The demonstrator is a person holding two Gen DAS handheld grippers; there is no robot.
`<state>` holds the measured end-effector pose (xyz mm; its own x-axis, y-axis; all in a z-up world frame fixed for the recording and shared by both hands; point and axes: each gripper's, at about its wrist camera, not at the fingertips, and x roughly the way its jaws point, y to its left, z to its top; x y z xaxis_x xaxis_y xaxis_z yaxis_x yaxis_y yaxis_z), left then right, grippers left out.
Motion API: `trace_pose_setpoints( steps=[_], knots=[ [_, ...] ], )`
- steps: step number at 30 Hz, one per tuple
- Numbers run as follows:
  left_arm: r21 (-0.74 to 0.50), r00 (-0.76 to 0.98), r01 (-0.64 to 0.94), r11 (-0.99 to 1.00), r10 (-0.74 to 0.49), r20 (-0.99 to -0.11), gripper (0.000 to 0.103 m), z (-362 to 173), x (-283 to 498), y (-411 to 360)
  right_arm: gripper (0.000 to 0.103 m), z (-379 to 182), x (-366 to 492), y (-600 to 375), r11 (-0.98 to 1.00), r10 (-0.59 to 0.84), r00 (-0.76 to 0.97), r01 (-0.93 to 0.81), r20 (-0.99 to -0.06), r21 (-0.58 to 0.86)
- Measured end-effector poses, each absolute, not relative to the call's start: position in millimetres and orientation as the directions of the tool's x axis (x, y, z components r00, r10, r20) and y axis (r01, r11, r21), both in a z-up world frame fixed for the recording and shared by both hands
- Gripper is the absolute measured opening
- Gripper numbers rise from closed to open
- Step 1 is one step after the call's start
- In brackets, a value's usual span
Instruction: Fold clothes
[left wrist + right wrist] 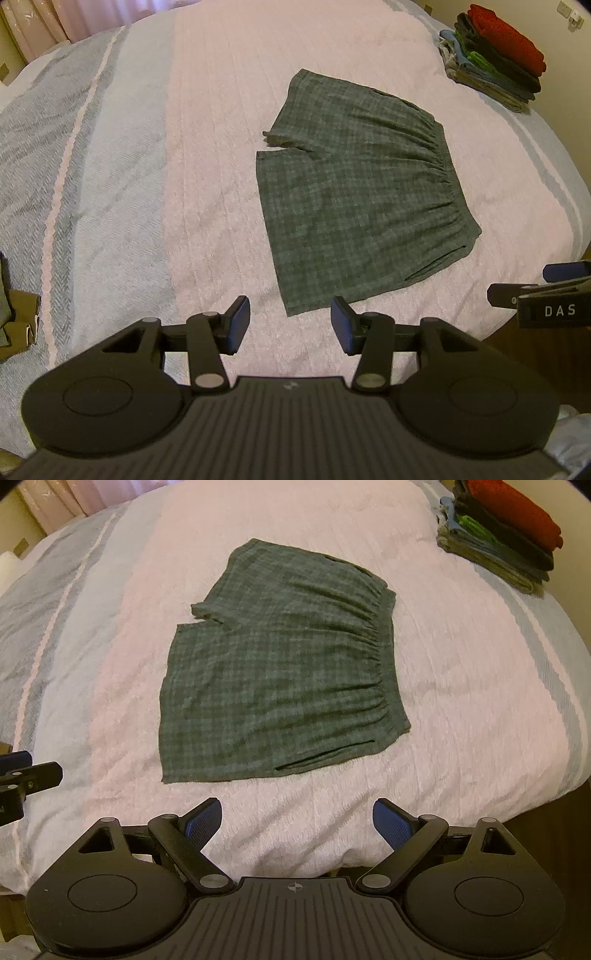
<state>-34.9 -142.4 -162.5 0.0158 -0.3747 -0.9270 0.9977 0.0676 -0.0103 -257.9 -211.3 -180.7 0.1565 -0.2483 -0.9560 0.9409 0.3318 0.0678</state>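
Green shorts lie flat on the bed.
Both grippers — left, right — hang apart, holding nothing; folded pile at 1 o'clock.

The green checked cloth shorts look soft and matt. The pink bed cover is bumpy, fuzzy cloth.

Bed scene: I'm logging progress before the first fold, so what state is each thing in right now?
Green plaid shorts: spread flat on the bed, unfolded, not gripped.
Stack of folded clothes, red on top: folded, piled at the bed's far right corner.
Pink and grey-blue striped bedspread: laid out under the shorts.
Left gripper: open, holding nothing.
Right gripper: open, holding nothing.
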Motion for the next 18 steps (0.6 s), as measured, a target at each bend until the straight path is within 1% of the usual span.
trace_pose_setpoints(
  steps=[8,18],
  knots=[
    [-0.013,0.006,0.999,0.049,-0.373,-0.928,0.046,-163,-36,-143,0.091,-180,-254,-212,0.341,-0.252,0.155,0.938,-0.955,0.062],
    [-0.013,0.001,0.999,0.04,-0.327,-0.945,0.046,-174,-43,-145,0.091,-185,-257,-215,0.347,-0.229,0.151,0.936,-0.962,0.064]
  ],
)
